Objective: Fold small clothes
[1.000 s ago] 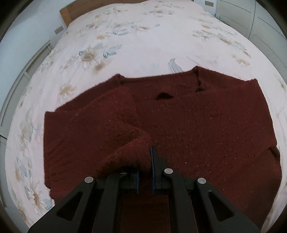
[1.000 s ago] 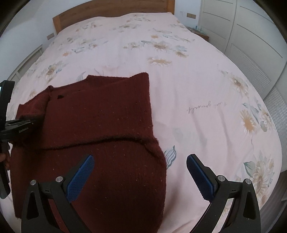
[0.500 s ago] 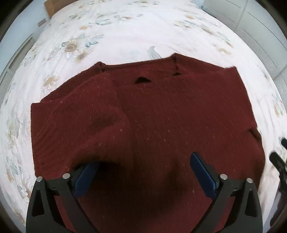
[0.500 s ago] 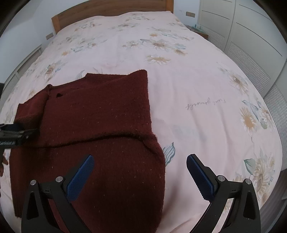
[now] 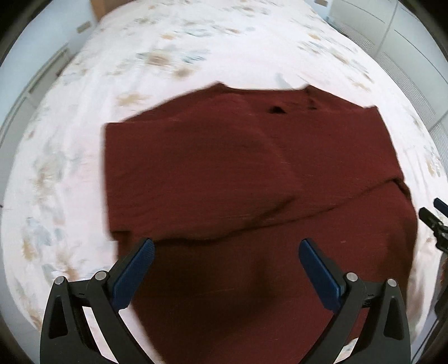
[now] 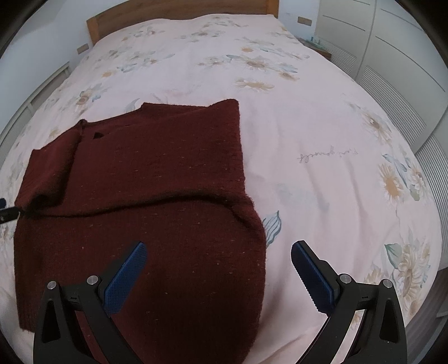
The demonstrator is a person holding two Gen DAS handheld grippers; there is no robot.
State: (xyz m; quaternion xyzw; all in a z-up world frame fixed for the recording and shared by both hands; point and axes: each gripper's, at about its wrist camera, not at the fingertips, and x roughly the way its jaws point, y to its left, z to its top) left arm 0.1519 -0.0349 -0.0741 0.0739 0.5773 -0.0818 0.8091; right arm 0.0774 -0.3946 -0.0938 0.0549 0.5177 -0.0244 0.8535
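Note:
A dark red knitted sweater (image 5: 252, 179) (image 6: 156, 179) lies flat on the bed with both sleeves folded in across its body. My left gripper (image 5: 226, 249) is open above the sweater's near left part, nothing between its blue pads. My right gripper (image 6: 218, 252) is open too, over the sweater's near right edge, with its left pad over the knit and its right pad over the bedsheet. The right gripper's tip (image 5: 434, 215) shows at the right edge of the left wrist view.
The floral pink bedsheet (image 6: 322, 140) spreads wide to the right and beyond the sweater. A wooden headboard (image 6: 179, 11) stands at the far end. White louvred wardrobe doors (image 6: 392, 70) line the right side, past the bed's edge.
My left gripper let go of the folded sleeve, opened wide, then drew back and left above the sweater. The sleeve now lies flat across the body. The right gripper kept still.

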